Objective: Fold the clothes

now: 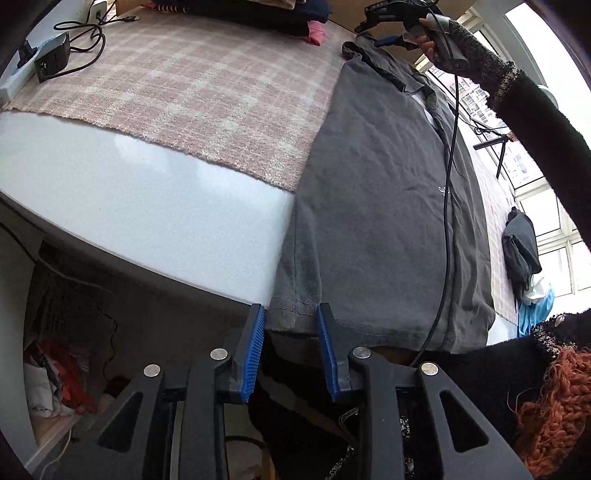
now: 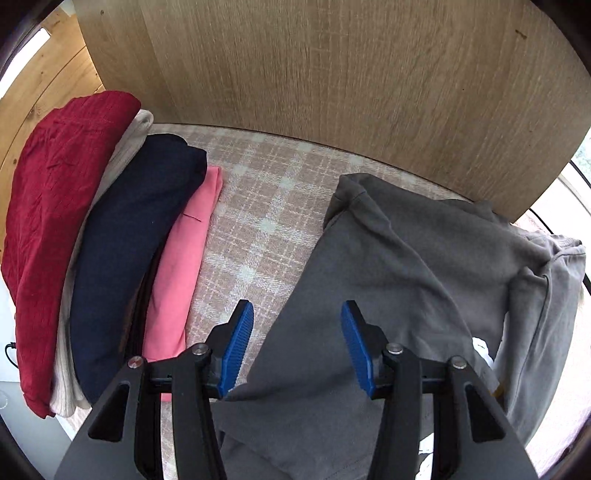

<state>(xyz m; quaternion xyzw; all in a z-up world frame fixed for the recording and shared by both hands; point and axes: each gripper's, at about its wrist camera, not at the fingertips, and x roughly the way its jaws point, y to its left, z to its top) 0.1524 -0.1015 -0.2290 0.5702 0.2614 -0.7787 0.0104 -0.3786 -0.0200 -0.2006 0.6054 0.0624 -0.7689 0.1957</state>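
Note:
A grey shirt point(image 1: 384, 192) lies spread on the pink plaid cloth point(image 1: 207, 96), its hem hanging over the white table's point(image 1: 147, 210) near edge. My left gripper point(image 1: 291, 314) is open, its blue pads on either side of the hem corner without closing on it. My right gripper point(image 1: 373, 33) is held above the shirt's far collar end. In the right wrist view the right gripper point(image 2: 297, 314) is open above the grey shirt point(image 2: 388, 258) near its shoulder and folded sleeve.
A stack of folded clothes, red point(image 2: 62, 192), cream, navy point(image 2: 129, 236) and pink point(image 2: 184, 266), lies to the left by a wooden panel point(image 2: 332, 74). A black adapter with cable point(image 1: 53, 61) sits at the far left. Dark and blue clothes point(image 1: 524, 266) lie right.

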